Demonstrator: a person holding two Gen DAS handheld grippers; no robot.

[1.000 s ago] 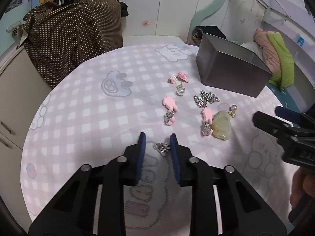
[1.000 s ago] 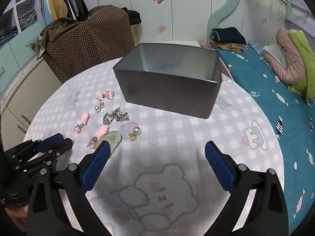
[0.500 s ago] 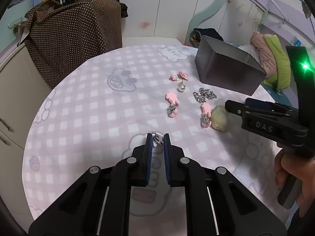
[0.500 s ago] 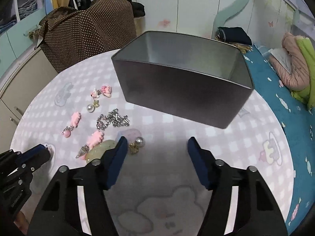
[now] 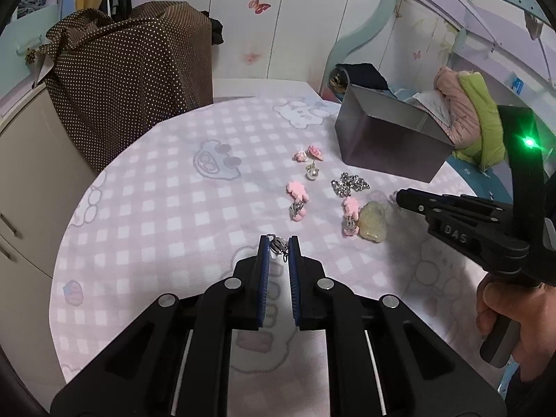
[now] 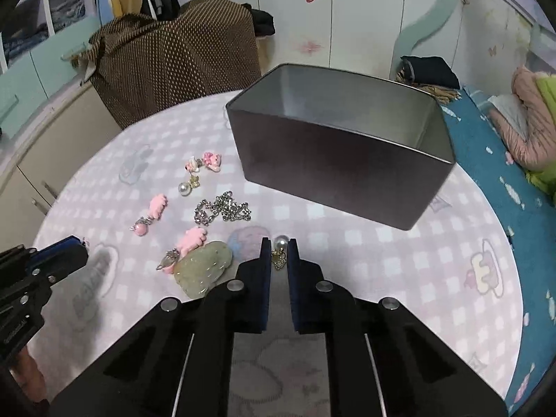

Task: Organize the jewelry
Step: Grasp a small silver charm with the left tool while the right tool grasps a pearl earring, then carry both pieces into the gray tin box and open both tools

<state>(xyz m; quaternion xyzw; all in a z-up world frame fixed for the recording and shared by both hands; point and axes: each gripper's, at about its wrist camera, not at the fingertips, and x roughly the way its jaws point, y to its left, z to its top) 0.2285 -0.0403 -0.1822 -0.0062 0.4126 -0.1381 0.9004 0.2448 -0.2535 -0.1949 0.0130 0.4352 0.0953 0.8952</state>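
My left gripper (image 5: 279, 243) pinches one small silver charm (image 5: 279, 244) at lower centre. My right gripper (image 6: 279, 247), jaws just closing, clamps one pearl earring (image 6: 280, 251). Beyond: two pink clips (image 6: 157, 206), one pale jade stone (image 6: 203, 269), one rectangular metal tin (image 6: 333, 160) at upper right.

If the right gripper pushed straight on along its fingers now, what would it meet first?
The right gripper, shut on a pearl earring, would probably meet the pink checked tablecloth before the grey metal box.
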